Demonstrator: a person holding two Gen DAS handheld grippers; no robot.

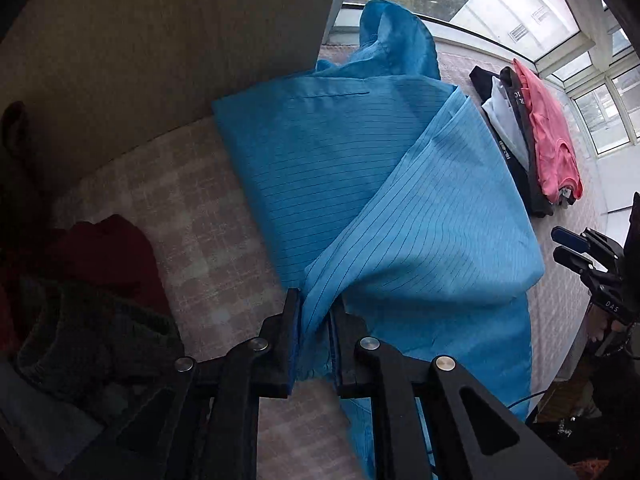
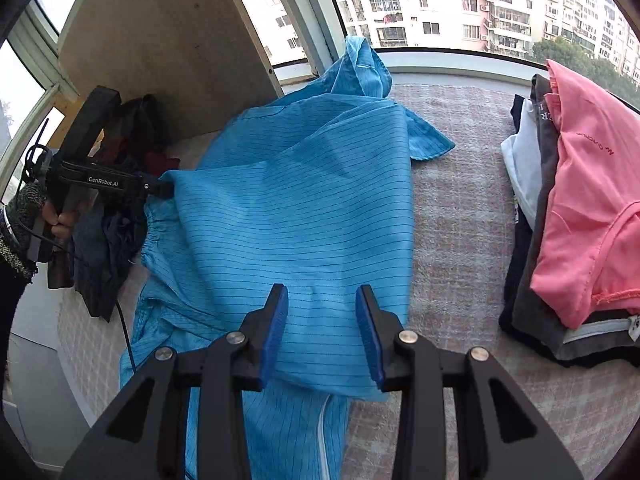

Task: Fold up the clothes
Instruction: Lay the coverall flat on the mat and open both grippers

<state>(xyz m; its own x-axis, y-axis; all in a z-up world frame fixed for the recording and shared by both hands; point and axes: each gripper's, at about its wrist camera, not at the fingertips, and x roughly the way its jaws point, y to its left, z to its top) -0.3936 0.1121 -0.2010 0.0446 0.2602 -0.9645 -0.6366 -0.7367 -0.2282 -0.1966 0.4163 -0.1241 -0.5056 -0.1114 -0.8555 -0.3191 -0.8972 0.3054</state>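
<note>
A blue pinstriped garment (image 1: 360, 184) lies spread on the checked beige cloth, its hood up against the window sill. My left gripper (image 1: 316, 300) is shut on a bunched fold of the garment and lifts it off the surface. In the right wrist view the same garment (image 2: 296, 208) fills the middle, and the left gripper (image 2: 162, 189) holds its left edge. My right gripper (image 2: 322, 300) is open and empty, hovering just above the garment's near part. It also shows at the right edge of the left wrist view (image 1: 570, 250).
A stack of folded clothes with a pink top (image 2: 592, 208) lies at the right; it also shows in the left wrist view (image 1: 552, 140). A heap of dark clothes (image 1: 92, 296) lies at the left. A board (image 2: 160, 52) leans at the back left. Windows run behind.
</note>
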